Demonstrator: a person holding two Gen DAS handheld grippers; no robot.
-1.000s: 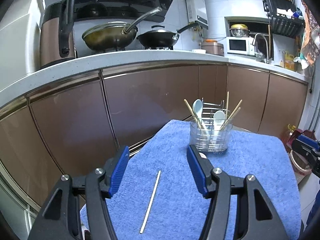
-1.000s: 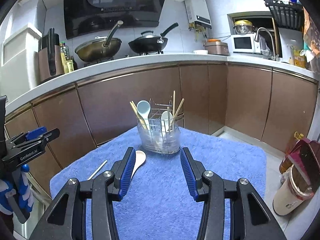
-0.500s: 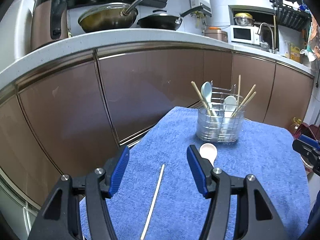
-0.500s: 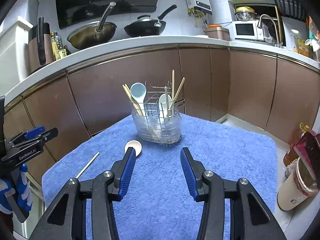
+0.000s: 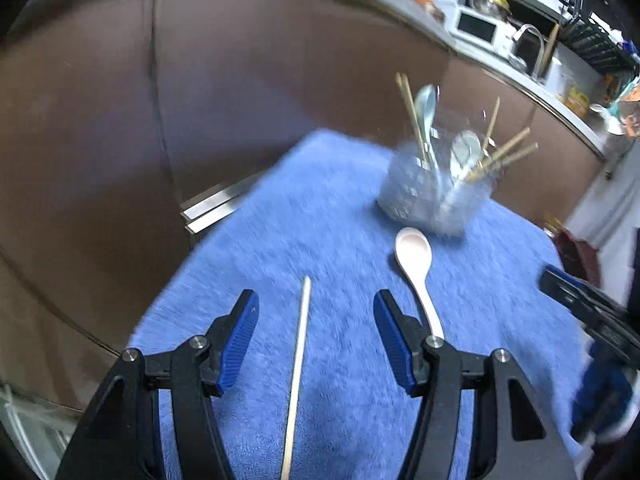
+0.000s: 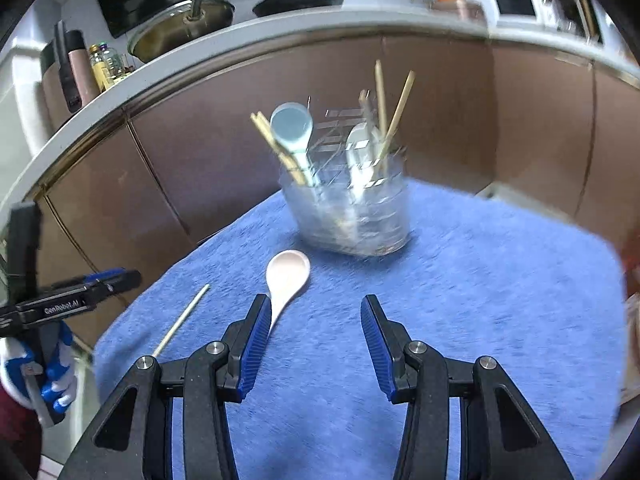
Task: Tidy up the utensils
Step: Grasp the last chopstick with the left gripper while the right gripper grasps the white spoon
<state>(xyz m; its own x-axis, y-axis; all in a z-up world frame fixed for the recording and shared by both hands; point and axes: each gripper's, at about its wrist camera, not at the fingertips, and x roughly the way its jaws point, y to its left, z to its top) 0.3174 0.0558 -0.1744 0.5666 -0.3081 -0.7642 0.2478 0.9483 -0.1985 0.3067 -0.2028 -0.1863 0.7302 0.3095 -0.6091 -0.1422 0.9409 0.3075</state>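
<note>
A clear utensil holder (image 5: 434, 194) (image 6: 348, 212) with spoons and chopsticks stands at the far side of a blue towel (image 5: 340, 240) (image 6: 480, 280). A pale spoon (image 5: 416, 268) (image 6: 286, 280) lies flat in front of it. A single chopstick (image 5: 298, 364) (image 6: 182, 324) lies to its left. My left gripper (image 5: 316, 340) is open and empty, its jaws straddling the chopstick above the towel. My right gripper (image 6: 312, 340) is open and empty, with the spoon's handle by its left finger.
Brown cabinet fronts (image 5: 240, 80) and a counter with pans (image 6: 184, 28) stand behind the towel-covered table. The left gripper shows at the left edge of the right wrist view (image 6: 72, 300), the right gripper at the right edge of the left wrist view (image 5: 580, 308).
Both grippers have tilted down and moved closer to the towel. The spoon and chopstick now sit nearer the jaws. Both stay open.
</note>
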